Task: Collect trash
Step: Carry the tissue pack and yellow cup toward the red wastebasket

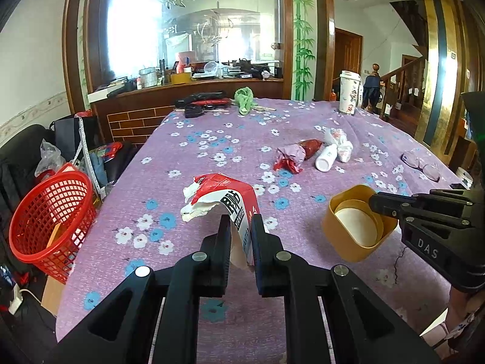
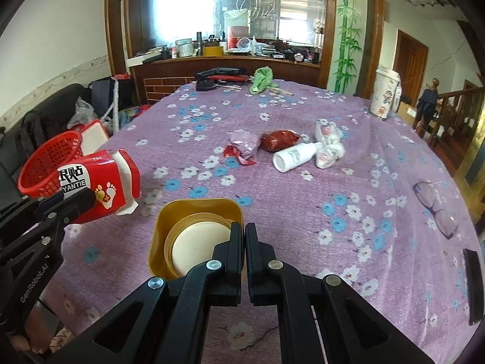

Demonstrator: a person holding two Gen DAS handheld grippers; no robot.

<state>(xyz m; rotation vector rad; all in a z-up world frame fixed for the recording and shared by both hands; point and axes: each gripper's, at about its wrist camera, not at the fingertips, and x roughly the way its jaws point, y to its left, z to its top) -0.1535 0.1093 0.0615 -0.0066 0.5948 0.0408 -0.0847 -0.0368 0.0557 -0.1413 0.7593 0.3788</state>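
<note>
Our left hand-held gripper (image 1: 241,227) is clamped on a torn red carton (image 1: 224,200), lifted above the surface (image 1: 212,139); our right hand-held gripper (image 2: 244,233) pinches the near wall of a yellow square tub (image 2: 197,212). Beyond them lie a crumpled pink wrapper (image 2: 244,145), a red packet (image 2: 279,139) and a white bottle (image 2: 295,154). A red basket (image 1: 51,215) stands off the left edge

Your table (image 2: 303,212), purple floral cloth: crumpled wrappers (image 2: 242,147) and white bottle (image 2: 295,156) at 12 o'clock, green rag (image 2: 260,83) far at 12, glasses (image 2: 436,209) at 3, tall cup (image 2: 385,94) at 2.
</note>
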